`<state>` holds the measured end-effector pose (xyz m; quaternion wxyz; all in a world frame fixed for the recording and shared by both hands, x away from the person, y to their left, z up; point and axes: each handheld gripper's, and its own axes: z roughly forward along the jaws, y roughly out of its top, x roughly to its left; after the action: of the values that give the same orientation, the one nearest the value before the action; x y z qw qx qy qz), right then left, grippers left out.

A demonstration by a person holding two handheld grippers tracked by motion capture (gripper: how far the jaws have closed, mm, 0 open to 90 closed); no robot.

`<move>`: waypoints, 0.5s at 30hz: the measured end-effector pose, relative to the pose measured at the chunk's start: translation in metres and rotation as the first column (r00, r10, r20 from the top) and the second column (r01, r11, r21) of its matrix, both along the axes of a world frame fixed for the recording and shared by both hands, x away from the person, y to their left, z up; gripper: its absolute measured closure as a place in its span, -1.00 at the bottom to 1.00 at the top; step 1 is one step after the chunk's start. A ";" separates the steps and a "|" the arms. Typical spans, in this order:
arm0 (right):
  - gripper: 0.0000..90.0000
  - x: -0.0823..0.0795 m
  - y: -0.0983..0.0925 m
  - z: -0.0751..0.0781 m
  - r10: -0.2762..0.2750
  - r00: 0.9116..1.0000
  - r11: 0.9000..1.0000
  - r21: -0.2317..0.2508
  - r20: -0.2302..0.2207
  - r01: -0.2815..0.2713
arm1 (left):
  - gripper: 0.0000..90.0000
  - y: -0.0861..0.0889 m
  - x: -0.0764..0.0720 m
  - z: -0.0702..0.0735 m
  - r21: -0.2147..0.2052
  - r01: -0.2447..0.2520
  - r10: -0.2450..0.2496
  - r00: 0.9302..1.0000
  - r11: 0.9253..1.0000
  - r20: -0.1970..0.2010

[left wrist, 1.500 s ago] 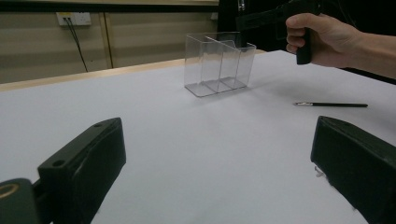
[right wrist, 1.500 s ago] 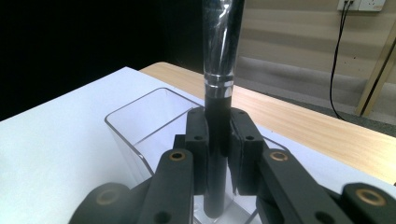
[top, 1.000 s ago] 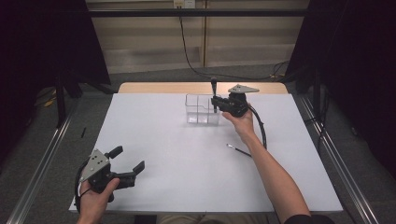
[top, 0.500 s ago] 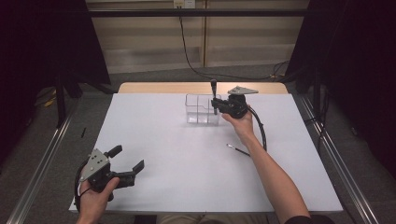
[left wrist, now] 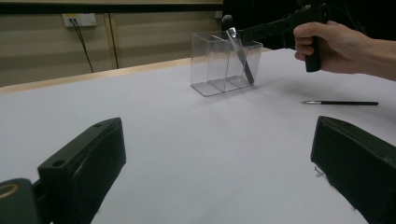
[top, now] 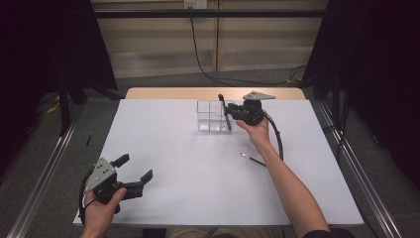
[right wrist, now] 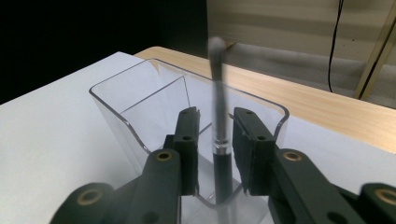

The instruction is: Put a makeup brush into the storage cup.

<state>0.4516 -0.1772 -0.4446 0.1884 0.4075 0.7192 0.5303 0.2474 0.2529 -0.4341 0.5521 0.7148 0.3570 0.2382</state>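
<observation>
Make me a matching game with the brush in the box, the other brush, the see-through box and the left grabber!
Things:
1. makeup brush
2. thin brush
3. clear organizer
4. left gripper

States:
A. lying flat on the white table
B. jaws wide open, holding nothing
C. standing tilted in a compartment
D. see-through, divided into sections

Pairs: 1-C, 2-A, 3-D, 4-B

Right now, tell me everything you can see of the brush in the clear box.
The brush is slim, with a dark handle, a silver ferrule and a rounded dark tuft on top. It stands handle-down, leaning, in an end compartment of the clear box. The right gripper has just been opening; its jaws flank the ferrule with small gaps, not pressing.
</observation>
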 end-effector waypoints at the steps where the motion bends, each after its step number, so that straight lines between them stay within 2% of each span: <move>1: 0.53 0.000 -0.001 0.000 0.002 1.000 1.000 -0.003 0.006 -0.002 | -0.93 0.000 0.000 0.000 0.001 0.001 -0.001 1.000 1.000 -0.002; 7: 0.31 -0.005 -0.003 0.002 -0.001 1.000 1.000 0.000 0.022 0.001 | -0.93 0.000 0.001 0.000 0.003 0.005 -0.005 1.000 1.000 -0.001; 15: -0.11 -0.014 -0.005 0.007 0.002 0.999 1.000 0.022 0.041 -0.003 | -0.93 -0.001 0.003 0.000 -0.002 -0.002 0.002 1.000 1.000 0.000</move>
<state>0.4377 -0.1818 -0.4377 0.1979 0.3977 0.7097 0.5468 0.2500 0.2518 -0.4345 0.5525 0.7141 0.3578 0.2383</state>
